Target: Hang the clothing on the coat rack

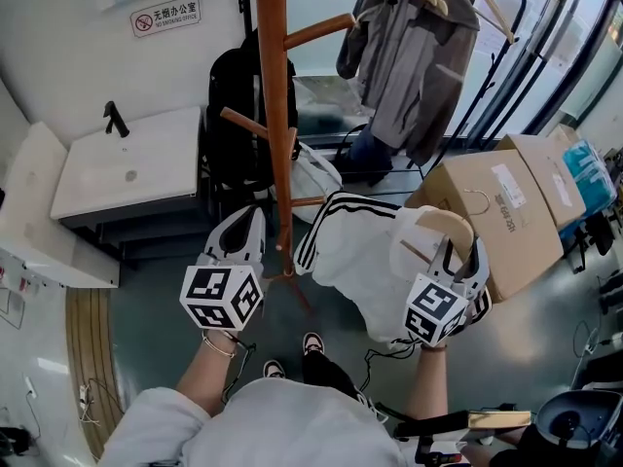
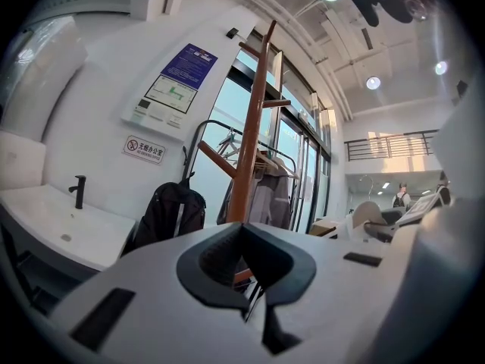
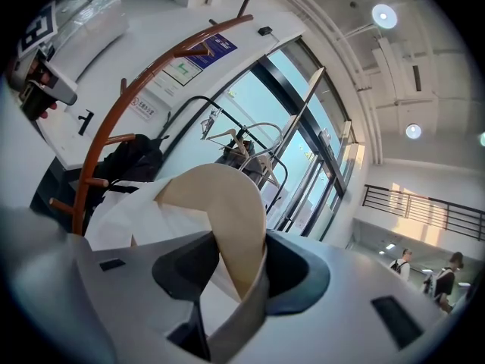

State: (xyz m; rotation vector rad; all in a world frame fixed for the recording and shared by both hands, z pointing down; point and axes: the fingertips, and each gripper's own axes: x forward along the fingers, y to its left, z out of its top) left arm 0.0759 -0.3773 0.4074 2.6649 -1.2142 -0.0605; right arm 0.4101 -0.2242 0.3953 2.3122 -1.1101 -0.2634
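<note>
A person stands before a wooden coat rack (image 1: 275, 115) with a two-jaw gripper in each hand, seen from above. The right gripper (image 1: 463, 251) is clamped on the cream-lined collar (image 1: 443, 227) of a white jacket (image 1: 355, 256) with black stripes, which hangs from the tongs just right of the rack's pole, not yet on a peg. In the right gripper view the collar's cream fabric rises in a curved fold out of the pinched jaws. The left gripper (image 1: 251, 214) is held level just left of the pole, its tongs together with nothing between them. A black backpack (image 1: 229, 115) hangs on the far side of the rack. Behind it, a grey jacket (image 1: 414, 66) hangs on a black metal clothes rail (image 1: 506, 27) in front of glass doors. An open cardboard box (image 1: 496, 212) sits on the floor at right, a white washbasin (image 1: 127, 168) with a black tap at left.
</note>
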